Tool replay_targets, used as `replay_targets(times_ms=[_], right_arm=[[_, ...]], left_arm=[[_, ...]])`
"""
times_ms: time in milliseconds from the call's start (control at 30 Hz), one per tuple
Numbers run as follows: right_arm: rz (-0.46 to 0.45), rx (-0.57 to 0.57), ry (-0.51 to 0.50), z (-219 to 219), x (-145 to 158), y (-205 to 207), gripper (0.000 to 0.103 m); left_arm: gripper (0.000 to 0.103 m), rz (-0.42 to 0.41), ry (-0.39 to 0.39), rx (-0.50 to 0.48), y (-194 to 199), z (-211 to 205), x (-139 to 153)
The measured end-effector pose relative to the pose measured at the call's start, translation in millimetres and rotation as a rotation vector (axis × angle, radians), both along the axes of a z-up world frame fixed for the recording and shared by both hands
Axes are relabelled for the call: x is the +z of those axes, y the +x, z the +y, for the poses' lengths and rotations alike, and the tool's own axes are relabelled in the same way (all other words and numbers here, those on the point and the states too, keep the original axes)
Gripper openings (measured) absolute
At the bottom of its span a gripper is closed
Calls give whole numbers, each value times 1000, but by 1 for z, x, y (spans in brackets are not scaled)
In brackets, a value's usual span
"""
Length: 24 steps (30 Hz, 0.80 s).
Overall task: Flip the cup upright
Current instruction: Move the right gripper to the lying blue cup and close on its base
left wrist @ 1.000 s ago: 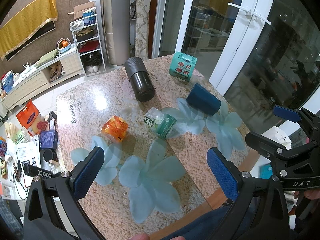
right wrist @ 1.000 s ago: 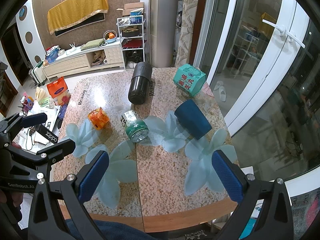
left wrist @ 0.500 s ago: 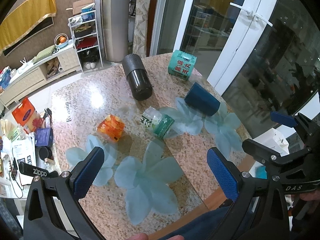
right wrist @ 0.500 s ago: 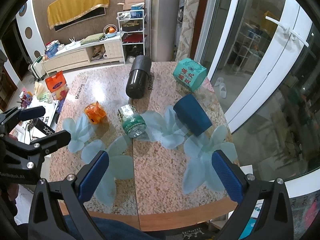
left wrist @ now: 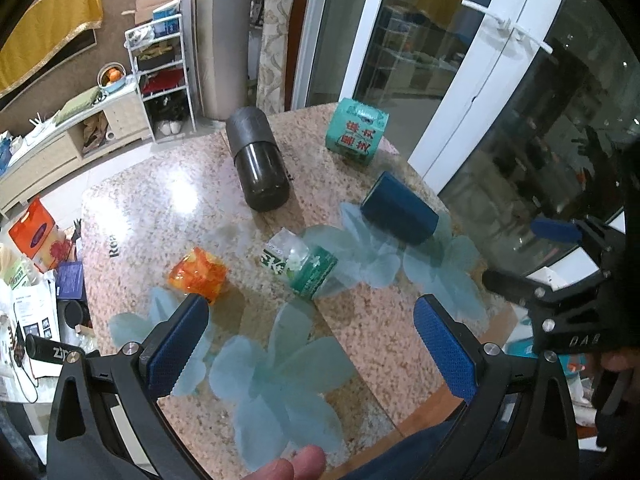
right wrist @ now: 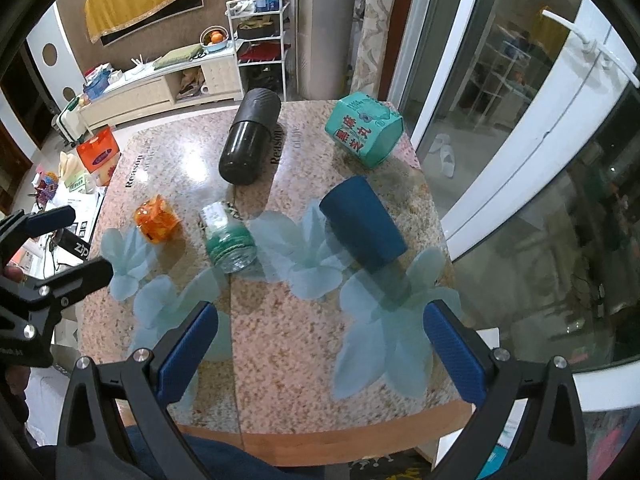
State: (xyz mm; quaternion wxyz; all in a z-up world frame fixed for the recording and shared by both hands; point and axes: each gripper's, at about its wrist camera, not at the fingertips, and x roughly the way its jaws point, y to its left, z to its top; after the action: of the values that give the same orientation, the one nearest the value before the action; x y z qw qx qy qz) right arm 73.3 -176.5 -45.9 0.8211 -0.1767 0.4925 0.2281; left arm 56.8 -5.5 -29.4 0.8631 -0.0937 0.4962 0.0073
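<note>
A dark blue cup (left wrist: 398,214) lies on its side on the granite table (left wrist: 168,200), right of centre; it also shows in the right wrist view (right wrist: 362,224), with its wide end toward me. My left gripper (left wrist: 312,344) is open and empty, held above the near table edge. My right gripper (right wrist: 320,352) is open and empty, also above the near edge, the cup ahead of it and slightly right. Each gripper shows at the side of the other's view.
A black cylinder (right wrist: 250,142) lies on its side at the back. A teal box (right wrist: 362,130) sits back right. A green-labelled clear bottle (right wrist: 228,240) and an orange packet (right wrist: 156,220) lie mid-table. Glass doors (right wrist: 520,120) stand to the right.
Both grippers have risen and tilted slightly, so the table objects sit a little higher and further in view. Nothing on the table moved. Both grippers stay open.
</note>
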Motion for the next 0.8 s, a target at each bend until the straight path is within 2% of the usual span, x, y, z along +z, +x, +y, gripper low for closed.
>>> replay_targets(times_ms=[133,433,800], right_arm=[[14,42,-17,-2,-4,21,103],[45,186,-98,5,-20,75,103],[151,327,-173,20,-75,128,103]], left_arm=[[103,35,-8,14,14,-2,-8],[103,118,-33,110,41,8,-34],[103,215,-43,192,65,18,-64]])
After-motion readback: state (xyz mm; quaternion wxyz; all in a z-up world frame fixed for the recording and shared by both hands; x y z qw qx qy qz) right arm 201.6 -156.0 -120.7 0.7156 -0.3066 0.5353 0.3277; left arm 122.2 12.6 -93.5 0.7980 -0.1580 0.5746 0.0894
